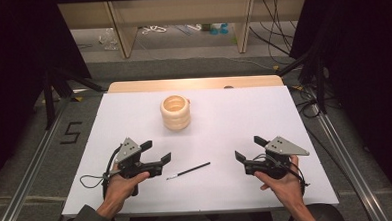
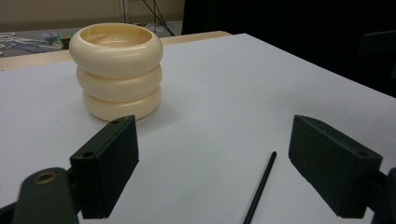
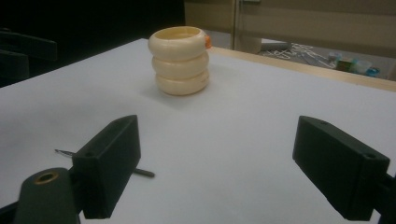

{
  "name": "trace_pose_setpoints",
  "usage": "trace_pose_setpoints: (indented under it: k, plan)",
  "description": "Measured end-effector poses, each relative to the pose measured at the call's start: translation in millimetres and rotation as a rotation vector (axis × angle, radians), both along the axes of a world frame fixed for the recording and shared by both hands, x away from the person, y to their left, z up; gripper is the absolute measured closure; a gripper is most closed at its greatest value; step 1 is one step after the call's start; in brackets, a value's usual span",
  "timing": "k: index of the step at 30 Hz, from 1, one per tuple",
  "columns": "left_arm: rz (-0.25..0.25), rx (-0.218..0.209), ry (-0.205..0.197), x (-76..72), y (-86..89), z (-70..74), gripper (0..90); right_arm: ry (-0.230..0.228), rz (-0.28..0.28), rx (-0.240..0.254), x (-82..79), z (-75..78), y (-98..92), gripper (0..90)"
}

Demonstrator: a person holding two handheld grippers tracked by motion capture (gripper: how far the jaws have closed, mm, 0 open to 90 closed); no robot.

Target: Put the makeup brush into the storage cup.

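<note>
Both grippers rest low over the near part of the white tabletop (image 1: 134, 123), one at each side, and nothing is picked up yet. The left gripper (image 1: 156, 150) has its jaws wide apart and holds nothing. The right gripper (image 1: 247, 148) is the same, jaws fully spread and empty. Between them, close to the near edge, lies a thin black stick (image 1: 188, 170) with a small pale tip, flat on the tabletop and slanting a little. Its tip end points toward the left gripper and lies just beside it; in the left gripper view the stick (image 2: 259, 189) lies on the tabletop ahead, between the two jaws. The cream ribbed pot (image 1: 175, 112), which looks like three stacked rings and is open at the top, stands upright toward the far edge, near the middle, well apart from both grippers.

I judge that the work is at its beginning, at the approach to the stick. The next move calls for one gripper to come down over the stick and close on it. Because the stick is so thin and flat, the jaws must come very low.
</note>
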State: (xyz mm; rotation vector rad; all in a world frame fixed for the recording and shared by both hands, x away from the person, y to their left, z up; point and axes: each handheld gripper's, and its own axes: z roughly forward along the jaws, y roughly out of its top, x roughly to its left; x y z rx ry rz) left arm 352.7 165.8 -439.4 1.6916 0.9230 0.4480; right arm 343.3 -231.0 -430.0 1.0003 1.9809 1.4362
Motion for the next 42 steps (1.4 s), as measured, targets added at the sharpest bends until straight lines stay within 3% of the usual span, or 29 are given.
trace_pose_setpoints:
  k: [14, 18, 20, 21, 23, 27, 30, 32, 34, 36, 37, 38, 40, 42]
  plan:
    - [-0.013, 0.016, 0.008, -1.0, -2.5, -0.1, 15.7, 0.004, 0.013, 0.002, 0.9, 0.0, 0.2, 16.1]
    - [-0.033, 0.042, 0.013, -0.8, -4.4, 1.1, 15.7, 0.000, 0.016, 0.007, 1.3, 0.0, 0.3, 16.1]
    - [-0.063, 0.081, 0.022, -0.1, -7.7, 2.5, 15.7, -0.001, 0.014, 0.006, 2.0, -0.2, -0.6, 16.1]
    - [-0.063, 0.081, 0.022, -0.1, -7.7, 2.5, 15.8, -0.003, 0.013, 0.010, 2.3, -0.4, -0.5, 16.1]
    - [-0.086, 0.129, 0.025, 2.0, -11.1, 6.5, 15.8, 0.002, 0.013, 0.011, 2.6, -0.3, -0.5, 16.1]
    - [-0.104, 0.173, 0.048, 4.2, -15.9, 9.4, 15.9, 0.013, 0.012, -0.006, 2.4, 0.0, -0.9, 16.1]
    - [-0.134, 0.252, 0.060, 6.0, -20.3, 12.1, 16.2, 0.016, 0.019, -0.010, 2.8, -0.2, -0.5, 16.3]
    - [-0.155, 0.280, 0.066, 7.7, -25.7, 12.2, 16.2, 0.020, 0.022, -0.013, 2.6, -0.1, -0.4, 16.3]
    - [-0.190, 0.352, 0.080, 11.1, -32.4, 13.8, 17.1, 0.020, 0.024, -0.020, 2.3, 0.0, -0.3, 16.6]
    - [-0.199, 0.364, 0.093, 12.2, -35.3, 13.3, 17.6, 0.022, 0.025, -0.021, 2.2, 0.1, -0.2, 16.6]
    - [-0.229, 0.401, 0.116, 15.1, -39.7, 13.2, 18.0, 0.022, 0.027, -0.025, 2.1, 0.3, -0.1, 16.7]
    - [-0.229, 0.401, 0.116, 15.1, -39.7, 13.2, 18.3, 0.022, 0.028, -0.025, 2.1, 0.2, 0.0, 16.7]
    - [-0.257, 0.449, 0.131, 18.8, -43.3, 13.0, 18.5, 0.029, 0.031, -0.029, 2.0, 0.0, 0.0, 16.7]
    - [-0.263, 0.470, 0.142, 20.3, -46.3, 13.4, 19.5, 0.029, 0.032, -0.028, 2.1, -0.3, 0.4, 16.7]
